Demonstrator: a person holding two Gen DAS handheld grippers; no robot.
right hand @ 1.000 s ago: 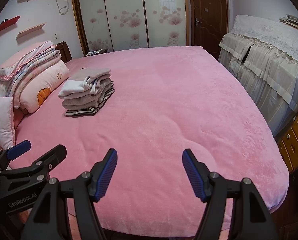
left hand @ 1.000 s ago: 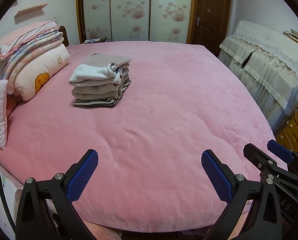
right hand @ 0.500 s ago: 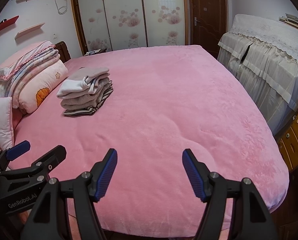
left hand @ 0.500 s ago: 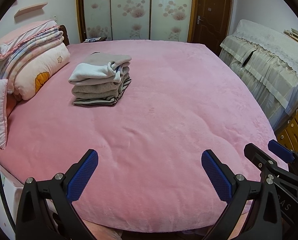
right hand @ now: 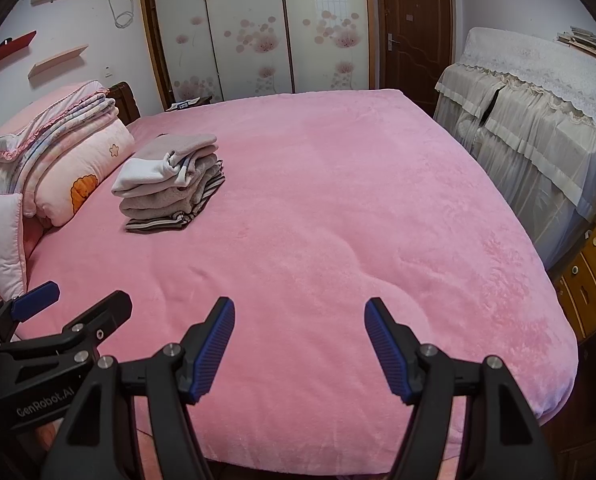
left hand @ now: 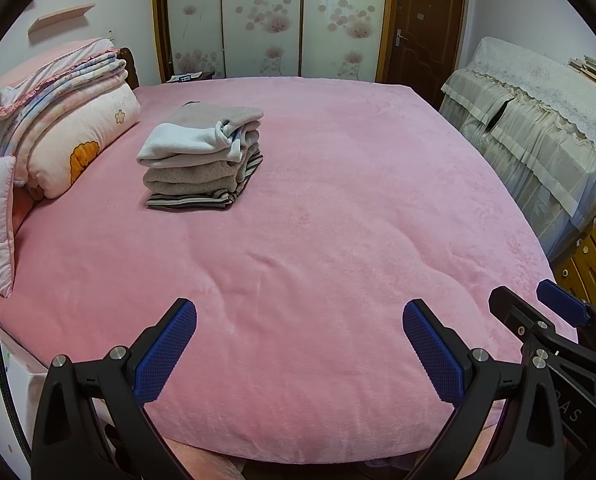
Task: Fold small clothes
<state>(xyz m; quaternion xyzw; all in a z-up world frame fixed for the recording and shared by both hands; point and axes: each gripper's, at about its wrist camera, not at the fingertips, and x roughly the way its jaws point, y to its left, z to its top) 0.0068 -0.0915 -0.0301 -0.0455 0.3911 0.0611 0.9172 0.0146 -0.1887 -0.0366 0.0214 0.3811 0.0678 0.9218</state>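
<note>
**Inspector A:** Left gripper (left hand: 300, 344)?

**Inspector B:** Low in the frame, over the near edge of the bed (left hand: 338, 240). Jaws wide apart, nothing between the blue pads (left hand: 164, 350). Only pink cover shows in the gap.

**Inspector A:** Right gripper (right hand: 300, 350)?

**Inspector B:** Same posture, bottom centre of its own view. Jaws spread, narrower than the left, and empty. In the left wrist view it appears at the lower right edge; in the right wrist view the left one sits at the lower left.

**Inspector A:** The clothes?

**Inspector B:** One folded stack (left hand: 202, 160), left of centre in the upper half of both frames, resting on the cover and well apart from both grippers. A pale piece lies on top, grey pieces under it, a striped one at the bottom. The top piece's right edge is bunched, not flat.

**Inspector A:** Surroundings?

**Inspector B:** Folded quilts (left hand: 58, 120) at the left edge, near the stack but not touching it. Wardrobe (left hand: 266, 20) at top centre, door (left hand: 422, 28) beside it.
</note>
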